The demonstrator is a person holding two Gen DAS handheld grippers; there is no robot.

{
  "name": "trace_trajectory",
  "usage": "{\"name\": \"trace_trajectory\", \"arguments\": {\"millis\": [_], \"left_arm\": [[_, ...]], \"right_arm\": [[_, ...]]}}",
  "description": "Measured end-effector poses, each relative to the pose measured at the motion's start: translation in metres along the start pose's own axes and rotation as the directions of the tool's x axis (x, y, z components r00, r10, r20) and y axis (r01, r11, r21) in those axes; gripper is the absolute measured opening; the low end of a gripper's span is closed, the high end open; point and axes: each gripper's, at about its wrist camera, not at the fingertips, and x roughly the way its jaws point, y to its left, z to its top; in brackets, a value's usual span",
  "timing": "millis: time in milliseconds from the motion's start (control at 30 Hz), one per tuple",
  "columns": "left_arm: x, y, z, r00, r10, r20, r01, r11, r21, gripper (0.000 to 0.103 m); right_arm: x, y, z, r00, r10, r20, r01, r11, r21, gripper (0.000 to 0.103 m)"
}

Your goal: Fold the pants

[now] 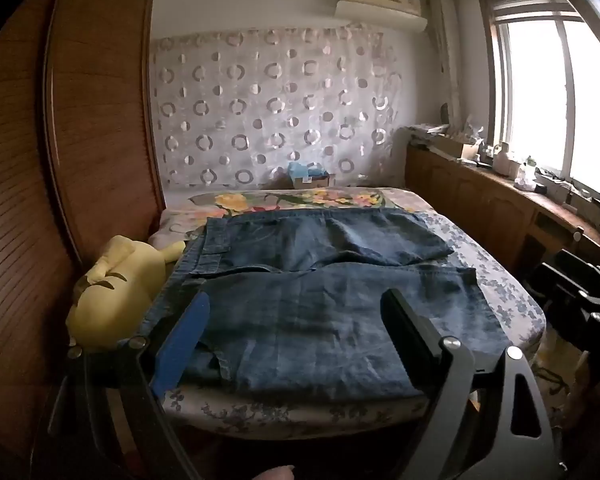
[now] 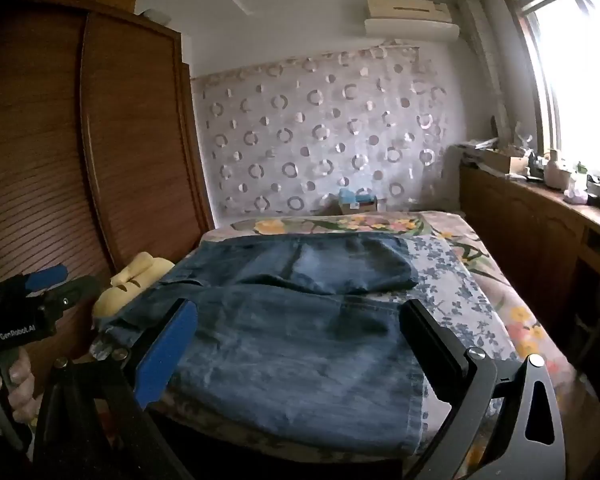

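Observation:
Blue denim pants (image 1: 300,264) lie flat on a bed with a floral cover (image 1: 496,280), waistband to the left and both legs running right, slightly apart. My left gripper (image 1: 296,298) hovers open over the near leg, close to the waist end, with nothing pinched between its blue pad and black finger. My right gripper (image 2: 300,308) is also wide open, above the near leg of the pants (image 2: 284,344). In the right wrist view the left gripper (image 2: 80,276) shows at the far left, held by a hand (image 2: 16,376). The right gripper (image 1: 560,276) appears dark at the left wrist view's right edge.
A yellow plush toy (image 1: 112,292) lies at the bed's left side beside the waistband, against a wooden wardrobe (image 1: 100,120). A low wooden cabinet (image 1: 480,200) with clutter runs under the window on the right. A small box (image 1: 310,176) sits at the bed's far end.

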Motion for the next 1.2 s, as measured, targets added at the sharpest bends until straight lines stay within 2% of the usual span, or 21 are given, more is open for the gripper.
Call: {"name": "trace_trajectory", "arguments": {"millis": [600,1200], "left_arm": [[0.002,0.010,-0.009,1.000,-0.009,0.001,0.009,1.000,-0.011,0.088],[-0.005,0.004,0.005,1.000,0.000,0.010,0.000,1.000,0.004,0.088]], "right_arm": [[-0.008,-0.001,0.002,1.000,-0.008,0.010,0.008,1.000,-0.014,0.101],[-0.008,-0.001,0.001,1.000,-0.013,0.013,0.013,1.000,0.000,0.101]]}}
